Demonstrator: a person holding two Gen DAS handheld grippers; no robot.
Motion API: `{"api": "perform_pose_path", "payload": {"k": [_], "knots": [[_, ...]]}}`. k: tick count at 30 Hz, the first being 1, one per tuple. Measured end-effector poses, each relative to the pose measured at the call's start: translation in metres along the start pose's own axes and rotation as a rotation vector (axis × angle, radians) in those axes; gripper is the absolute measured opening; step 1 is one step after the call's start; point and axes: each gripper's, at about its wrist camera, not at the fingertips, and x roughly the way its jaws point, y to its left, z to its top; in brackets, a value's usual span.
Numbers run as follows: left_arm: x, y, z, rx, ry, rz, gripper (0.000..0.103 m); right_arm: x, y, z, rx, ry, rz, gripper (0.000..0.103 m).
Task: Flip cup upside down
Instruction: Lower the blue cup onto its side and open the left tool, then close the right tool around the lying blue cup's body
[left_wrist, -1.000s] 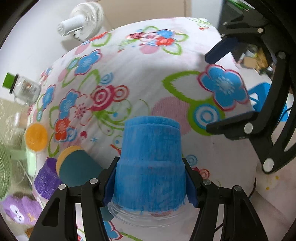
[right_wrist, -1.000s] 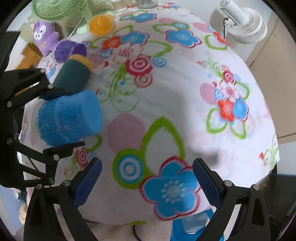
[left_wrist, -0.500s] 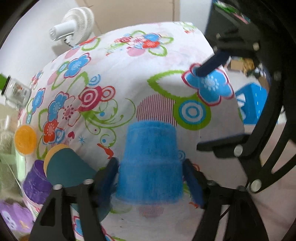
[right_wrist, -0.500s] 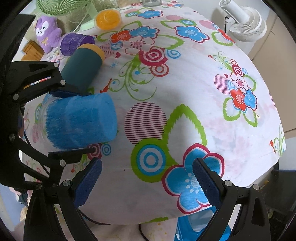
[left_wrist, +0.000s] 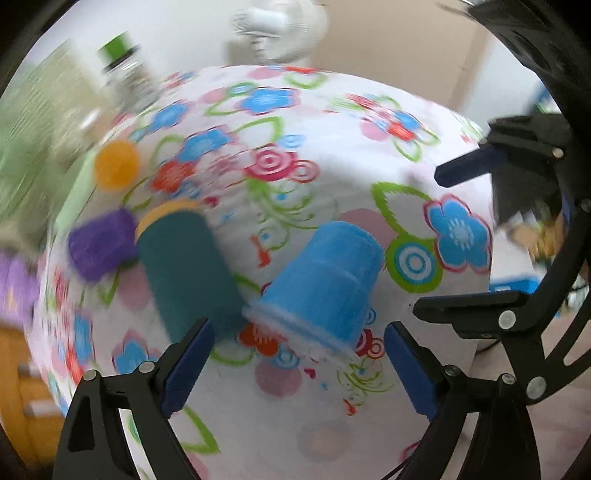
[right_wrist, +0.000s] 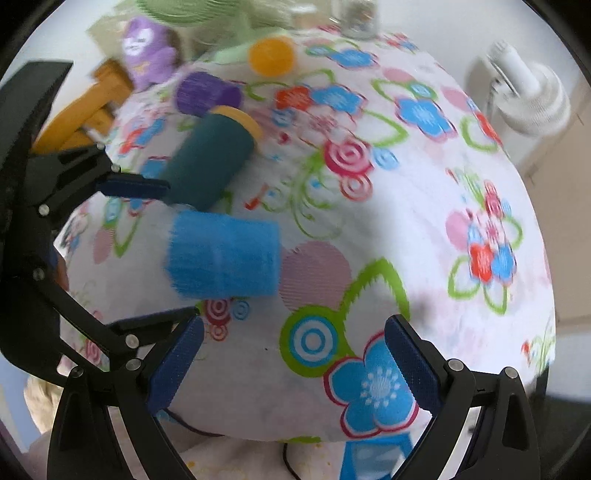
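The blue cup (left_wrist: 325, 284) stands mouth down on the flowered table (left_wrist: 332, 110), its closed base on top and its rim against the cloth; judged from that, the flip looks done and what is left is to draw clear. My left gripper (left_wrist: 295, 363) is spread wide and holds nothing; the cup sits just ahead of it, between the lines of the two pads but touching neither. The cup's long axis runs up from the table, though the fisheye leans it toward the right in my left view. My left gripper is the nearer one; my right gripper (right_wrist: 293, 365) is also wide and empty, near the table's front edge, with the cup off to its left and well ahead. A teal cylinder (left_wrist: 184, 273) with a yellow end lies just beside the cup, on its left; I cannot tell whether the two touch; a straight pull back should avoid it.

My left view shows the cup's rim on the cloth and the gap at each pad; it is blurred. My right view shows the cup from the side, with my left gripper's pads either side of it, and the stretch of table toward the far edge.
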Motion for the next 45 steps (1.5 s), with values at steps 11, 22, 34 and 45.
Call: {"api": "perform_pose_path", "payload": {"k": [11,22,34,45], "knots": [[-0.016,-0.006,-0.031,-0.523,0.000,0.056,0.096,-0.013,0.003,0.018,-0.336,0.011,0.076,0.099],[-0.012,-0.028,-0.043,-0.880,-0.019,0.126,0.095,-0.005,-0.001,0.031,-0.565,0.012,0.156,0.099],[0.019,-0.044,-0.040,-1.020,-0.018,0.199,0.096,0.026,-0.012,0.037,-0.747,0.008,0.247,0.099],[0.034,-0.049,-0.040,-1.014,0.025,0.247,0.095,0.050,-0.007,0.032,-0.898,-0.042,0.357,0.096]]}}
